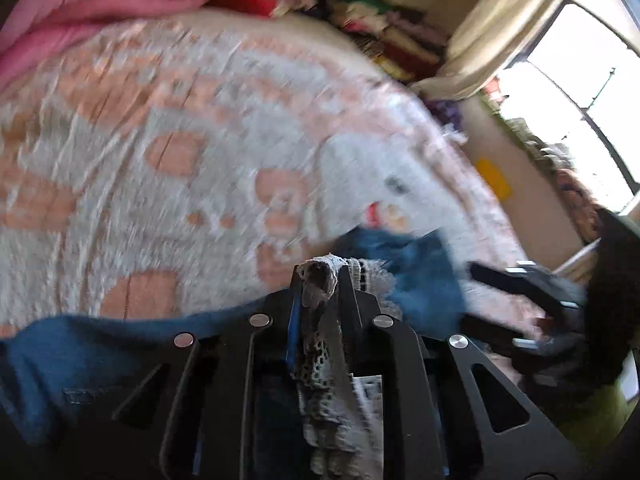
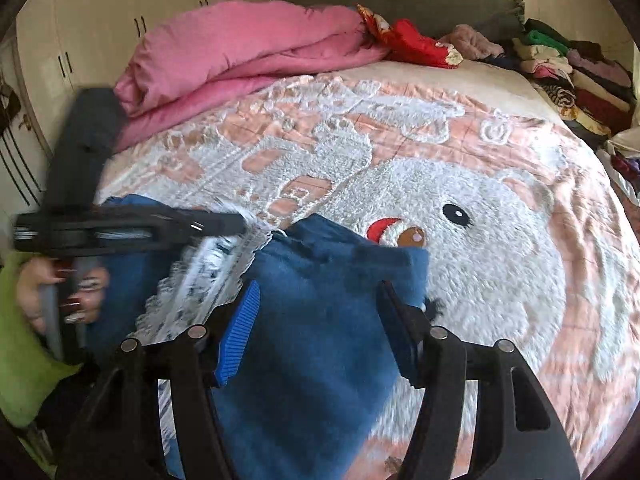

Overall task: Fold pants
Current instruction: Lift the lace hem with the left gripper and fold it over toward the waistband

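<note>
I had open bedspread [image 2: 500,240] toward the bed's right edge; the pink duvet [image 2: 240,48] and clothes pile [image 2: 580,76] blocked its far corners.

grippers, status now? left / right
Left gripper: shut on the lace trim of the blue pants.
Right gripper: open, blue pants between the jaws, not gripped.

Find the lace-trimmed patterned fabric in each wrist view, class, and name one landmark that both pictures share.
Left wrist view: the lace-trimmed fabric sits bottom centre, pinched in the left gripper.
Right wrist view: it hangs left of centre, trailing from the left gripper over the blue pants.
Shared landmark: the bear's red mouth on the bedspread.
</note>
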`<control>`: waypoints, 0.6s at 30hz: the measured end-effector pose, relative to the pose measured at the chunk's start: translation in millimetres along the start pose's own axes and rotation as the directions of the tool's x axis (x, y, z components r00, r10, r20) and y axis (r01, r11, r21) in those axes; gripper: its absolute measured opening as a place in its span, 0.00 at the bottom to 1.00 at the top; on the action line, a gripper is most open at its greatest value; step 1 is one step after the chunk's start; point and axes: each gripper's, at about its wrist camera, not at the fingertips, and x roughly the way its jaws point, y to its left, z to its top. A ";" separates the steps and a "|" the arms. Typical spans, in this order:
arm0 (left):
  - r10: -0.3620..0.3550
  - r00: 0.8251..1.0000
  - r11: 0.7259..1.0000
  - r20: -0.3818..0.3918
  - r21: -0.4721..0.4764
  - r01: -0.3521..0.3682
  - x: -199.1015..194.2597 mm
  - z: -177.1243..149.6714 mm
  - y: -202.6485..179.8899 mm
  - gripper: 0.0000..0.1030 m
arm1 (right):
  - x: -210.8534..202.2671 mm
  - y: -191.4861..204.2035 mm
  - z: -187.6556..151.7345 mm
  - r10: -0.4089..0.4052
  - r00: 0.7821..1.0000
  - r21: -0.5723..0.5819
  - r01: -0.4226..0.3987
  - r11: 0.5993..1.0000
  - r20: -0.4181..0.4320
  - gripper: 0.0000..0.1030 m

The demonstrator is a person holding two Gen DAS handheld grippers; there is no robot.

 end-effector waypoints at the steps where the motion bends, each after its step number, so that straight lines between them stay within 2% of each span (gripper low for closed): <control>1: -0.007 1.000 1.000 0.022 0.016 0.006 -4.5 1.6 -2.3 0.09 | 6.6 -1.0 0.3 -0.008 1.000 -0.004 0.008 1.000 -0.012 0.56; 2: 0.005 1.000 1.000 0.027 0.025 -0.005 -5.1 2.7 -2.4 0.09 | 14.0 -3.8 -0.8 -0.034 0.999 -0.010 0.034 0.999 -0.028 0.56; 4: 0.072 0.997 0.997 -0.014 0.034 -0.072 4.6 0.9 0.5 0.11 | 27.3 -6.1 -6.8 -0.101 0.991 -0.014 0.100 0.995 -0.086 0.56; 5: 0.087 0.996 0.996 -0.031 0.036 -0.086 8.8 -0.2 2.3 0.12 | 32.4 -7.0 -8.5 -0.096 0.991 -0.010 0.095 0.995 -0.094 0.56; 7: 0.112 0.992 0.993 -0.054 0.032 -0.110 14.5 -1.8 6.7 0.21 | 36.1 -7.5 -11.7 -0.099 0.991 -0.015 0.098 0.995 -0.092 0.56; 10: 0.135 0.990 0.990 -0.045 0.039 -0.133 12.6 -0.9 9.2 0.31 | 36.2 -6.7 -13.4 -0.106 0.991 -0.023 0.105 0.994 -0.082 0.58; 12: 0.141 0.989 0.989 -0.038 0.039 -0.139 10.6 -1.5 10.3 0.33 | 34.3 -6.7 -13.0 -0.107 0.992 -0.019 0.106 0.994 -0.074 0.58; 15: 0.155 0.988 0.987 -0.011 0.046 -0.155 2.0 -1.1 8.9 0.34 | 17.4 -2.8 -13.5 -0.112 0.993 -0.021 0.111 0.994 -0.031 0.72; 16: 0.164 0.986 0.985 0.000 0.048 -0.164 -1.7 -0.3 8.1 0.37 | 10.2 -1.9 -14.7 -0.112 0.994 -0.014 0.112 0.994 -0.017 0.76; 18: 0.177 0.984 0.983 0.022 0.050 -0.178 -9.0 0.4 7.6 0.42 | -5.1 -1.9 -18.3 -0.099 0.995 0.011 0.099 0.995 0.008 0.77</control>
